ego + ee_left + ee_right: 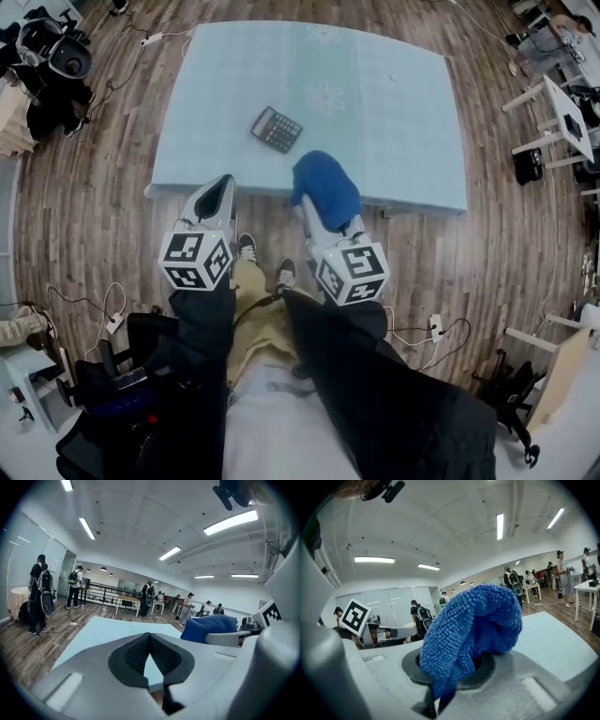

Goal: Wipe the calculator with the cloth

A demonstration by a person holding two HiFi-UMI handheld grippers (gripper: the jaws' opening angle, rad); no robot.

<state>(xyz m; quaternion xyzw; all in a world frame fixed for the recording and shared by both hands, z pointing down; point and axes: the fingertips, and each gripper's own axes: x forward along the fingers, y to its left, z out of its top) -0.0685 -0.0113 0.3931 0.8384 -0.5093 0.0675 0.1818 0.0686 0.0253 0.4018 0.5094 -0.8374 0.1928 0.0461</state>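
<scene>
Head view: calculator (pixel 277 129) lies ahead of right tongs (pixel 317 208) gripping cloth (pixel 328 186).

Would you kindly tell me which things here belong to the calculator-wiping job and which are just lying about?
For the job:
calculator
blue cloth, clamped in the right gripper
left gripper, shut and empty
light blue table

Lying about:
power strip on the floor
white desk
black chair

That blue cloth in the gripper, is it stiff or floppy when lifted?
Probably floppy: the blue cloth bunches and droops over the jaws of the right gripper. Likely light, since one pinched fold carries it all. Its fuzzy weave should grip, not slip.
</scene>
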